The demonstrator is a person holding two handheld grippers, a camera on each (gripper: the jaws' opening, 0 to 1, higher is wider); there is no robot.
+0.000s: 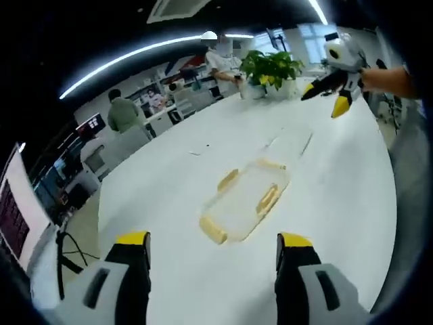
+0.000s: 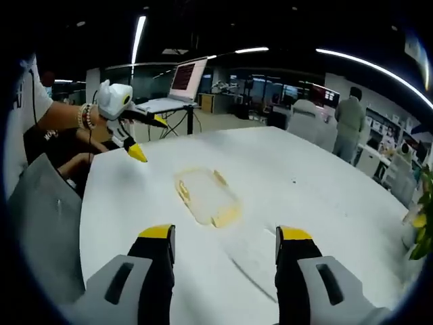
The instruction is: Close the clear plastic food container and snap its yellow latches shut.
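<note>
Both grippers, left gripper (image 1: 212,249) and right gripper (image 2: 226,244), are hovering spread and empty, facing the food container (image 1: 245,200) from opposite sides, apparently preparing to press its yellow latches (image 1: 268,198).

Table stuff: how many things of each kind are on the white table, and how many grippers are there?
Clear plastic food container: 1
Potted green plant: 1
Grippers, held above the table: 2, left gripper and right gripper
Total: 4
</note>
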